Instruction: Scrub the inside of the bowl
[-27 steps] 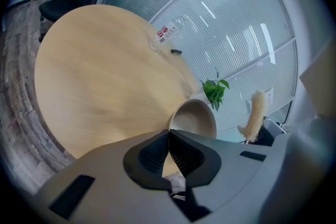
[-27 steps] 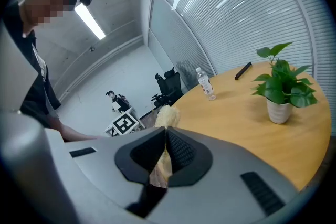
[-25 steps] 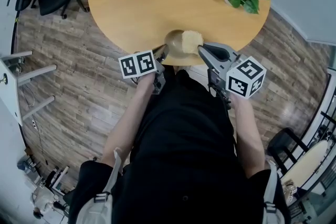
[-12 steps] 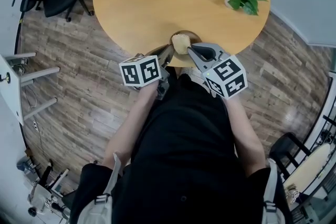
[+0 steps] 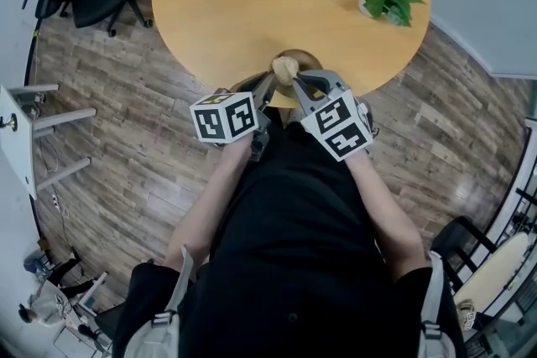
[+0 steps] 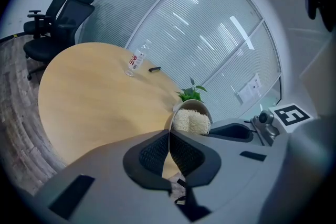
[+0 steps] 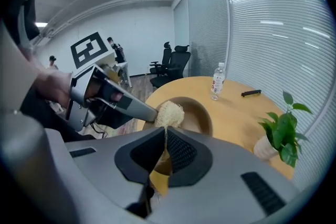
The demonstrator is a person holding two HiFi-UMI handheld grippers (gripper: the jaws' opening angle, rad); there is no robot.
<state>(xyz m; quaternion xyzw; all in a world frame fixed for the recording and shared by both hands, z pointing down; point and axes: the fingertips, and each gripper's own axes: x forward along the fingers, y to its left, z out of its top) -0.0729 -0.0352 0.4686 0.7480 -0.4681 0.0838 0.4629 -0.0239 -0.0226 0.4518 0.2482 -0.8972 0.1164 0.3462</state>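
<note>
the bowl [image 5: 309, 61] is tilted at the near edge of the table [image 5: 218, 4], just above frame centre. the left gripper [image 5: 267, 90] pinches its rim. the right gripper [image 5: 299, 80] clamps a scrubber [image 5: 284, 67] inside the bowl.

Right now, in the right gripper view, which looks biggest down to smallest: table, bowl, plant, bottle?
1. Table
2. Plant and bowl: about alike. The bowl is nearer and partly hidden, so I won't rank them.
3. Bottle
</note>
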